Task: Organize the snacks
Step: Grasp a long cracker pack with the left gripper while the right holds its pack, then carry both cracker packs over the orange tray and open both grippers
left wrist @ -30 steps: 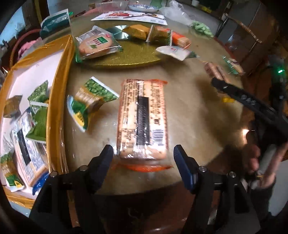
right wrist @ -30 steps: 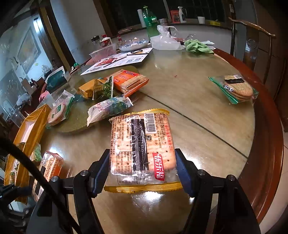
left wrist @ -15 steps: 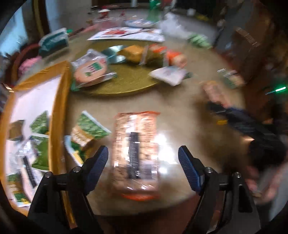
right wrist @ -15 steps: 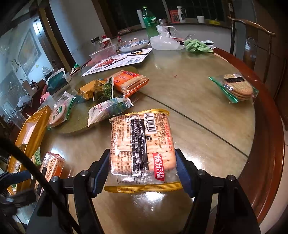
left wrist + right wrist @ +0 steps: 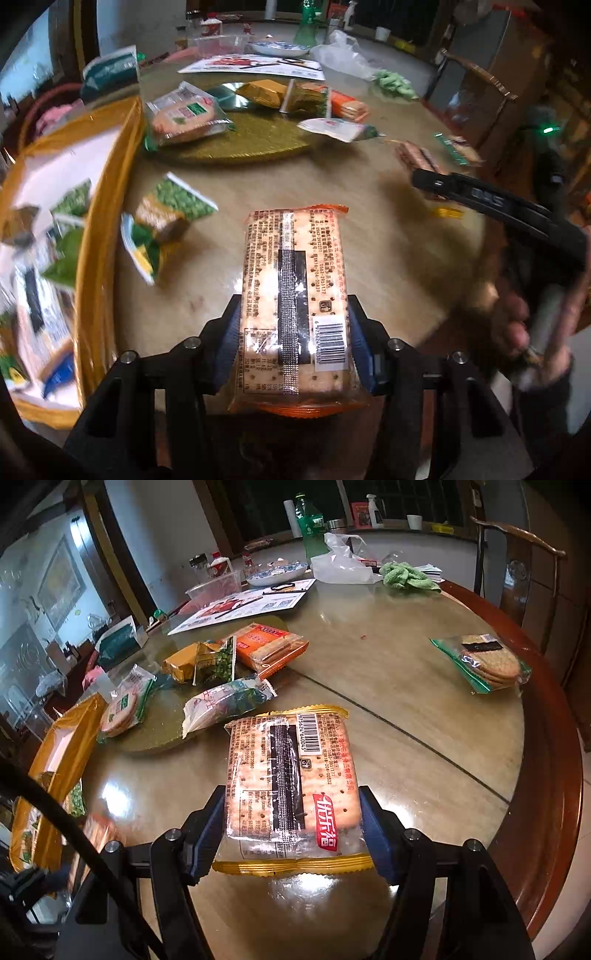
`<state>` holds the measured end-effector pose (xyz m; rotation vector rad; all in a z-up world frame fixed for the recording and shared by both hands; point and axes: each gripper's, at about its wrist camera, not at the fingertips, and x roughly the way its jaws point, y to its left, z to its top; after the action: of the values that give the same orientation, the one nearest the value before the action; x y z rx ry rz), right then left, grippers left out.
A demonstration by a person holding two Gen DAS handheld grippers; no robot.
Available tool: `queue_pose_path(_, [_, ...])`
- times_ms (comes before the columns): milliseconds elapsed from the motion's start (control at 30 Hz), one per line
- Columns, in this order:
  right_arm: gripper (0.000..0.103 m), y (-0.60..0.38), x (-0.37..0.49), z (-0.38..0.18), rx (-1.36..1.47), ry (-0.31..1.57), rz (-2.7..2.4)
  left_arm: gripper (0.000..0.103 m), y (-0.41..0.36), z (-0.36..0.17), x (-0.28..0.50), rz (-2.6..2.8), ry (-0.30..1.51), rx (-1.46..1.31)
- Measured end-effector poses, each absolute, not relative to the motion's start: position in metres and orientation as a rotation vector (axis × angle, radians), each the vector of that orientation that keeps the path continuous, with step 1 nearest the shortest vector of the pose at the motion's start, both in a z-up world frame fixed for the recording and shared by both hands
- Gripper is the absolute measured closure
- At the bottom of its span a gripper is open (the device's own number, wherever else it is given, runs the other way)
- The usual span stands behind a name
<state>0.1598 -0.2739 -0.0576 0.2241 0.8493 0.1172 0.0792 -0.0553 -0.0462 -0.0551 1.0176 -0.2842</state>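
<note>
My left gripper (image 5: pixel 293 339) is shut on an orange-edged cracker pack (image 5: pixel 293 291), holding it by its near end over the round table. My right gripper (image 5: pixel 291 830) is shut on a yellow-edged cracker pack (image 5: pixel 290 775) that lies on the table. A gold-rimmed tray (image 5: pixel 99 236) with several small snack packs sits at the left in the left wrist view, and it also shows in the right wrist view (image 5: pixel 64 753). A green pea snack pack (image 5: pixel 162 221) lies beside the tray.
A gold round mat (image 5: pixel 251 140) holds a round-biscuit pack (image 5: pixel 181 118), a gold packet and an orange cracker pack (image 5: pixel 269 646). A white-green pack (image 5: pixel 225 701) lies at its edge. A green biscuit pack (image 5: pixel 484 661) lies near the far right rim. Clutter stands at the back.
My left gripper has closed on the orange-edged cracker pack, which it straddled open a second ago, and the view has shifted. My right gripper has kept still on its pack.
</note>
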Motion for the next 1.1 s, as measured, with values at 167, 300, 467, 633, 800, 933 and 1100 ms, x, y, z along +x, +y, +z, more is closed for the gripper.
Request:
queue_pose_path(167, [0.035, -0.277, 0.151, -0.052, 0.253, 0.793, 0.126, 0.048, -0.042, -0.034, 0.062, -0.329, 0.996, -0.15])
queue_pose_path(300, [0.035, -0.272, 0.139, -0.042, 0.241, 0.722, 0.141, 0.048, -0.017, -0.011, 0.039, -0.356, 0.916, -0.225])
queue_pose_path(467, [0.035, -0.246, 0.108, -0.011, 0.317, 0.639, 0.309, 0.048, 0.035, 0.016, 0.019, -0.331, 0.841, -0.325])
queue_pose_path(633, [0.035, -0.178, 0.103, 0.019, 0.327, 0.651, 0.575, 0.048, 0.091, 0.036, 0.026, -0.199, 0.772, -0.382])
queue_pose_path(800, [0.035, -0.099, 0.131, 0.036, 0.257, 0.737, 0.749, 0.048, 0.15, 0.047, 0.046, -0.051, 0.735, -0.446])
queue_pose_path(933, [0.035, -0.046, 0.168, 0.038, 0.21, 0.824, 0.769, 0.048, 0.192, 0.046, 0.093, -0.033, 0.759, -0.541])
queue_pose_path(1100, [0.035, 0.011, 0.217, 0.016, 0.142, 0.896, 0.685, 0.048, 0.222, 0.027, 0.158, 0.007, 0.818, -0.59])
